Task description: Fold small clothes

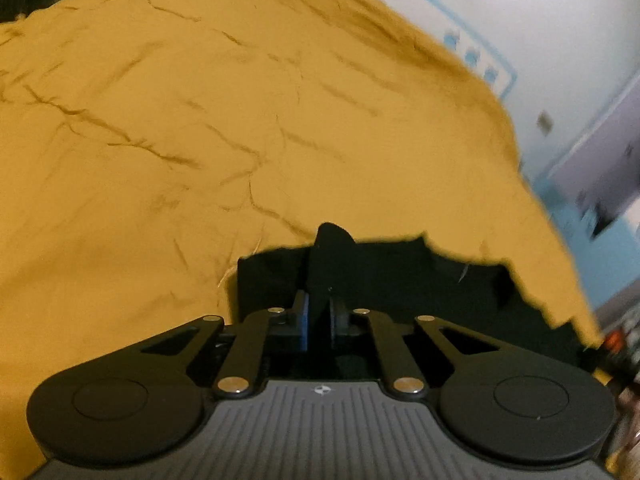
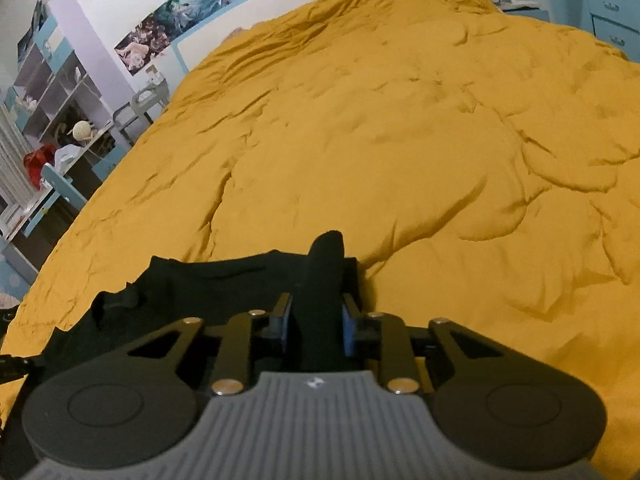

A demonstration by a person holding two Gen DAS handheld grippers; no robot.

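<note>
A small black garment (image 1: 404, 280) hangs stretched between my two grippers above a mustard-yellow bedspread (image 1: 200, 120). My left gripper (image 1: 319, 300) is shut on one edge of it, with a fold of black cloth sticking up between the fingers. In the right wrist view my right gripper (image 2: 318, 320) is shut on the other edge of the black garment (image 2: 208, 284), which spreads away to the left. The yellow bedspread (image 2: 400, 140) fills the view beyond.
A wall with blue trim and posters (image 2: 180, 12) runs along the far side of the bed. Grey shelves with clutter (image 2: 56, 92) stand to the left, and a blue drawer unit (image 2: 612, 20) at the far right. The bed's edge (image 2: 80, 208) drops off at left.
</note>
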